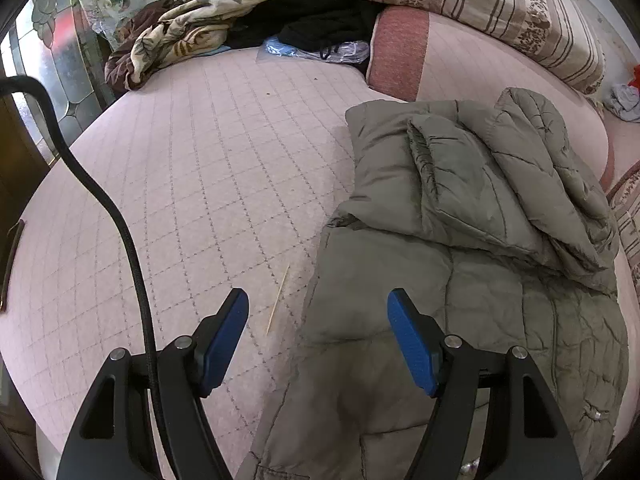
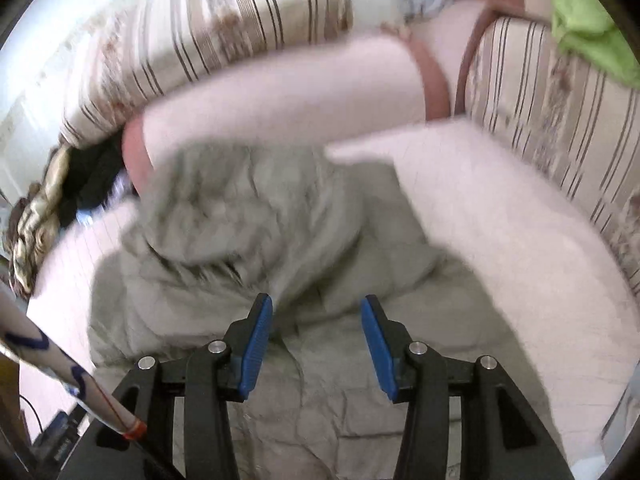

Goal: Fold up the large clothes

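A grey-green quilted puffer jacket point(image 1: 460, 240) lies on the pink quilted bed point(image 1: 200, 160), its sleeves folded across the body. My left gripper point(image 1: 318, 300) is open and empty, hovering over the jacket's left edge, one finger over bare bed. In the blurred right wrist view the same jacket point(image 2: 248, 216) lies below my right gripper point(image 2: 317, 306), which is open and empty just above the jacket's lower part.
A crumpled patterned blanket point(image 1: 192, 36) and dark clothes point(image 1: 320, 20) lie at the bed's far side. Striped pillows point(image 1: 480, 4) line the back. A thin wooden stick point(image 1: 278, 300) lies on the bed. A black cable point(image 1: 120, 220) hangs at left. A green cloth point(image 2: 588, 24) sits on a pillow.
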The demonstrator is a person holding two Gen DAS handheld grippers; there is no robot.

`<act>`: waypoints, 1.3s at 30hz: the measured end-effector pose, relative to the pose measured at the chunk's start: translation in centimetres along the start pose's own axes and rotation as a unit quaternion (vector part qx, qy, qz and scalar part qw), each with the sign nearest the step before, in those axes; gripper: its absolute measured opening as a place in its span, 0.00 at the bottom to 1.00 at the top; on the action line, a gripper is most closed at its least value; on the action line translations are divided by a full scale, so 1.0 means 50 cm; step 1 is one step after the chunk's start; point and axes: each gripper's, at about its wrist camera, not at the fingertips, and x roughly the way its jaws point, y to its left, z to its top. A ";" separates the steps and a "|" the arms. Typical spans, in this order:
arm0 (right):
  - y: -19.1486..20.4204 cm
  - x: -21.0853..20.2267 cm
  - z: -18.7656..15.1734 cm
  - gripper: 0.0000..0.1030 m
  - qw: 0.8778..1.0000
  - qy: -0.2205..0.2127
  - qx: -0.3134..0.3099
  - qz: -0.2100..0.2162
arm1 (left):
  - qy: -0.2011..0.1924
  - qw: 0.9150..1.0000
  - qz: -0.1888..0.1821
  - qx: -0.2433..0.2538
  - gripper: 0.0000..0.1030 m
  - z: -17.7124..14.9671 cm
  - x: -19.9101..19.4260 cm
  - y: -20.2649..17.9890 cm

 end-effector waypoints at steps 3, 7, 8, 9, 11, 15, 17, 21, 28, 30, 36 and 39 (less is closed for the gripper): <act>0.047 -0.011 0.026 0.49 0.999 -0.028 -0.026 0.014 | 0.000 1.000 0.006 -0.001 0.69 -0.001 0.003 0.002; 0.156 0.085 0.030 0.49 0.995 0.031 -0.071 0.068 | 0.001 1.000 0.013 0.002 0.69 -0.002 0.009 0.000; 0.176 0.120 0.021 0.49 0.993 0.052 -0.079 0.069 | 0.002 1.000 0.013 0.002 0.69 -0.002 0.009 0.000; 0.186 0.147 0.016 0.49 0.992 0.065 -0.083 0.064 | 0.002 1.000 0.014 0.002 0.69 -0.002 0.010 0.001; 0.207 0.221 -0.013 0.49 0.989 0.107 -0.086 0.055 | 0.000 1.000 0.014 0.001 0.69 -0.001 0.008 0.002; 0.228 0.273 -0.048 0.49 0.985 0.121 -0.117 0.022 | -0.006 1.000 0.013 0.007 0.69 0.003 0.003 -0.001; 0.230 0.244 -0.042 0.49 0.984 0.113 -0.133 0.025 | -0.007 1.000 0.012 0.008 0.69 0.004 0.001 0.000; 0.185 0.163 -0.051 0.57 0.984 0.091 -0.147 0.040 | -0.010 1.000 0.013 0.012 0.69 0.000 -0.008 -0.004; -0.008 0.064 -0.125 0.58 0.986 0.120 -0.120 0.010 | -0.020 0.999 0.007 0.025 0.69 -0.023 -0.032 -0.016; -0.072 0.041 -0.143 0.58 0.986 0.129 -0.102 -0.007 | -0.024 0.999 -0.005 0.028 0.69 -0.035 -0.041 -0.017; -0.311 -0.055 -0.191 0.61 0.988 0.142 -0.023 -0.050 | -0.011 0.999 -0.025 0.030 0.69 -0.082 -0.079 -0.007; -0.399 -0.107 -0.200 0.72 0.991 0.124 0.020 -0.055 | -0.009 0.999 -0.019 0.039 0.69 -0.107 -0.098 0.002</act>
